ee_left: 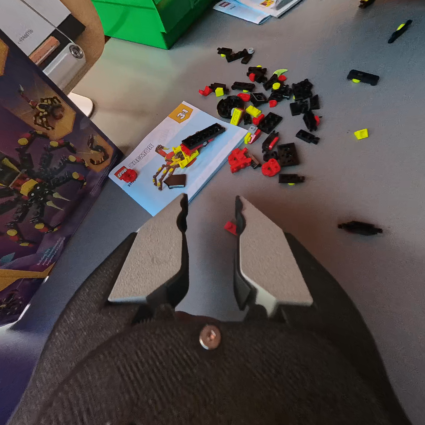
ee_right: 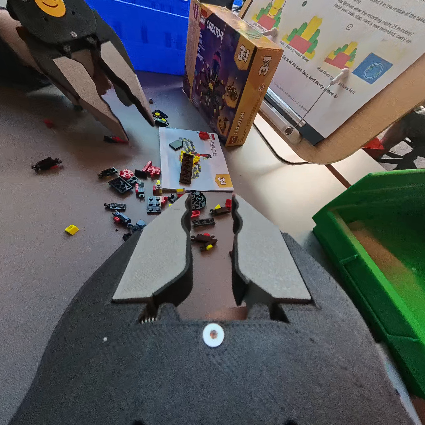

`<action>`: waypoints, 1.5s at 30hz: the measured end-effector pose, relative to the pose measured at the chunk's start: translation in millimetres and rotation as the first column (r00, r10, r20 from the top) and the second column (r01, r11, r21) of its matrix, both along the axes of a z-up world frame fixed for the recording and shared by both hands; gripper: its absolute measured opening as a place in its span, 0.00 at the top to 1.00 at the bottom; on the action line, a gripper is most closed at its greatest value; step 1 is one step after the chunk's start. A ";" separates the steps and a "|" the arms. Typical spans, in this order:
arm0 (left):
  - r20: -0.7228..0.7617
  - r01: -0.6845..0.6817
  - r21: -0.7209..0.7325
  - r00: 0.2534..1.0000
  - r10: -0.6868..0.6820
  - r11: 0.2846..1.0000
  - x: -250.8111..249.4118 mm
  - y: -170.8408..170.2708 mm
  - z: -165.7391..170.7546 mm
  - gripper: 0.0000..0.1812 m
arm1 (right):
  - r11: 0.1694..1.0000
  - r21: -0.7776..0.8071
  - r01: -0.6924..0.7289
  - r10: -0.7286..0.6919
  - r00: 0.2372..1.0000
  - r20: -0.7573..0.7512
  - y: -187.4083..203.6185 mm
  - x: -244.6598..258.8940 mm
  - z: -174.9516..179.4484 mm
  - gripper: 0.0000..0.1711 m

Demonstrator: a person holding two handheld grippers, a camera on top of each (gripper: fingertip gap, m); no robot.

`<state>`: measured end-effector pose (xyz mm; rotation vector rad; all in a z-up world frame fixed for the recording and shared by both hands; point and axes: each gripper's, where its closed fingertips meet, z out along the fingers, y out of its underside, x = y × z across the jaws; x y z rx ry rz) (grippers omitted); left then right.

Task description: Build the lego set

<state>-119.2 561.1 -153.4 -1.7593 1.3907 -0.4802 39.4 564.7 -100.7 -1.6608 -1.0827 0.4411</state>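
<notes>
Loose black, red and yellow bricks (ee_left: 271,110) lie in a pile on the grey table; the pile also shows in the right wrist view (ee_right: 138,184). An instruction booklet (ee_left: 179,156) lies beside the pile, with a long black plate (ee_left: 203,135), a red round piece (ee_left: 128,176) and a dark tile (ee_left: 176,181) on it. My left gripper (ee_left: 211,200) is open and empty, just short of the booklet's near corner. A small red piece (ee_left: 230,227) lies by its right finger. My right gripper (ee_right: 210,200) is open and empty over the pile's near edge, with small dark pieces (ee_right: 203,240) on the table between its fingers.
The set's box (ee_right: 230,76) stands behind the booklet (ee_right: 195,161). A green bin (ee_right: 368,253) is at the right, a blue bin (ee_right: 149,34) at the back. A wooden stand with an instruction sheet (ee_right: 345,57) stands behind the box. The left gripper (ee_right: 138,130) shows at upper left. One gripper's finger ends stand about 15 cm off the other's. From my left tips it is roughly 4 cm to the dark tile (ee_left: 176,181); from my right, 15 cm. The right camera catches it too, in the right wrist view (ee_right: 176,142). Between my left fingertips and the long black plate (ee_left: 203,135) there is roughly 8 cm. Seen from the right wrist view (ee_right: 185,165) as well.
</notes>
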 end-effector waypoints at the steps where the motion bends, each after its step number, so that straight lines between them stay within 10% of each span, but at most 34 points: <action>1: 0.000 -0.002 0.002 1.000 0.002 1.000 -0.4 0.1 0.1 0.79 | 1.000 0.003 0.001 -0.001 1.000 -0.002 -0.7 1.6 1.9 0.82; 12: -0.003 -0.028 0.041 1.000 0.028 0.999 -6.2 1.1 0.7 0.80 | 0.993 0.059 0.098 -0.085 0.979 -0.184 -15.9 32.8 43.4 0.80; 19: 0.007 -0.044 0.050 0.999 0.044 0.998 -17.6 -6.9 2.8 0.80 | 0.999 0.035 0.004 0.005 0.970 -0.243 -132.1 40.1 82.4 0.82; 28: 0.069 0.090 0.022 0.993 -0.092 0.996 -17.0 -74.6 22.7 0.80 | 0.946 -0.314 -0.080 0.086 0.996 0.005 -283.2 -7.5 -38.7 0.86; 39: 0.149 0.518 -0.046 0.849 -0.507 0.854 11.3 -255.4 48.5 0.79 | 0.760 -0.614 0.213 -0.148 0.977 0.156 -302.5 -48.5 -133.3 0.90; 45: 0.099 0.503 -0.060 0.863 -0.496 0.862 10.9 -260.4 20.5 0.79 | 0.668 -0.668 0.329 -0.208 0.944 0.258 -303.2 -39.1 -163.7 0.92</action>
